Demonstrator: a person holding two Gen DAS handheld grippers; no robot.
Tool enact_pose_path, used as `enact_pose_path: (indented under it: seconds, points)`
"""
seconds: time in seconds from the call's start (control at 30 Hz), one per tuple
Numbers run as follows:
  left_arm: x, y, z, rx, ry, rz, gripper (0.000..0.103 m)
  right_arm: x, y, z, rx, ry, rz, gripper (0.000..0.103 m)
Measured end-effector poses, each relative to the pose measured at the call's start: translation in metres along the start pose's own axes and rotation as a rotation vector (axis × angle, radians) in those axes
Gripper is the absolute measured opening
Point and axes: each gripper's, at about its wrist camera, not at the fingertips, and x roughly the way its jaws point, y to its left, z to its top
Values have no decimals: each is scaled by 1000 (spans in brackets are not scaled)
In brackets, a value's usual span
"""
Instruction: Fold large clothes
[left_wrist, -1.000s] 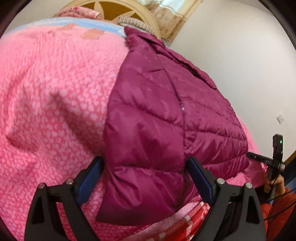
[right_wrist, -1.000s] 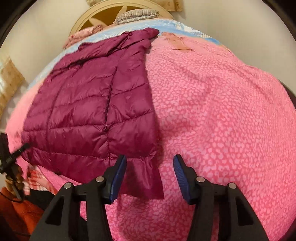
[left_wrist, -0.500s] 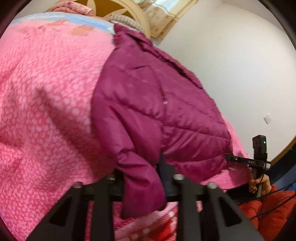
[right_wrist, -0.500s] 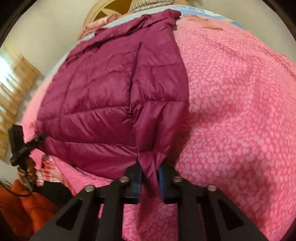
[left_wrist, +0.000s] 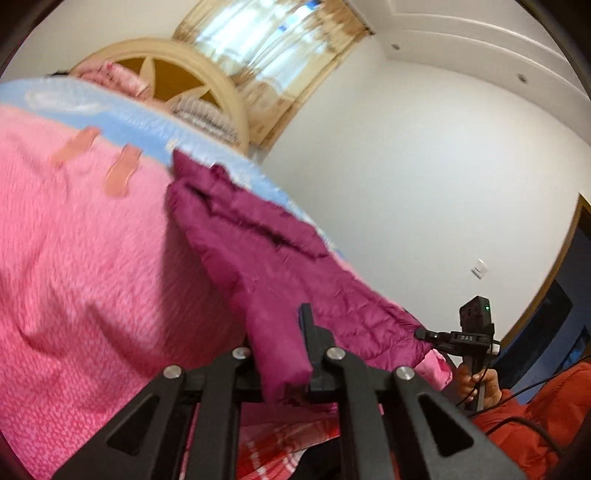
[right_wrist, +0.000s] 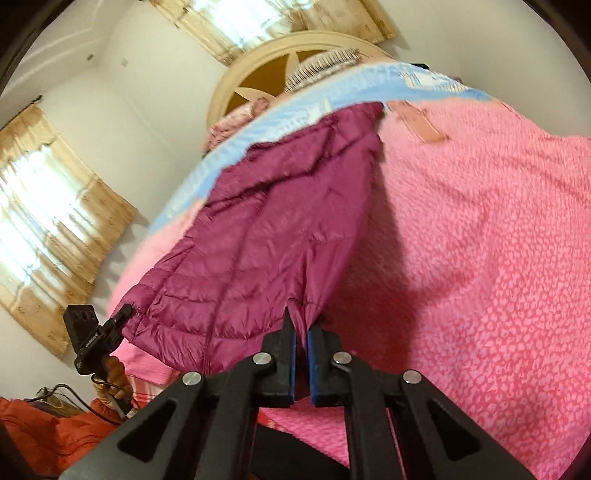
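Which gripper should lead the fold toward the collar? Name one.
Probably neither: the left gripper and right gripper each clamp a bottom corner of the purple jacket, so both should carry the hem together.

Magenta jacket on a pink bed

The quilted jacket (right_wrist: 280, 229) is deep magenta; the bedspread (right_wrist: 480, 229) pink with darker speckles, edged in pale blue; black tongs (right_wrist: 300, 332) carry blue pads; curtains (right_wrist: 48, 206) tan.
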Motion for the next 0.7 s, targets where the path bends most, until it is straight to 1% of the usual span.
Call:
enact_pose_path:
  seconds: [0.07,0.13,0.17,0.3,0.43,0.53,0.6,0.67,0.7]
  points:
    - [3,-17,-1,40,-2,-18,10,-3,4,2,-16,-9,-1,4]
    - [0,-29,1,75,-8,-52,10,-10,4,2,-17,-20,9,3]
    - [5,-32,2,86,-11,-66,10,-11,4,3,-15,-24,11,3]
    - [-1,-54,6,157,-27,-127,10,-41,3,-5,-7,-54,20,3]
    - [-6,-70,17,191,-56,-150,10,-76,3,-2,18,-121,65,3]
    - [-4,-67,30,153,-78,-146,10,-88,-1,10,39,-164,104,3]
    - [2,-62,41,112,-81,-117,10,-89,-5,27,64,-188,127,3]
    - [11,-56,60,79,-79,-75,10,-86,-11,48,90,-204,149,3]
    - [13,-55,66,71,-77,-55,10,-83,-12,60,93,-213,146,3]
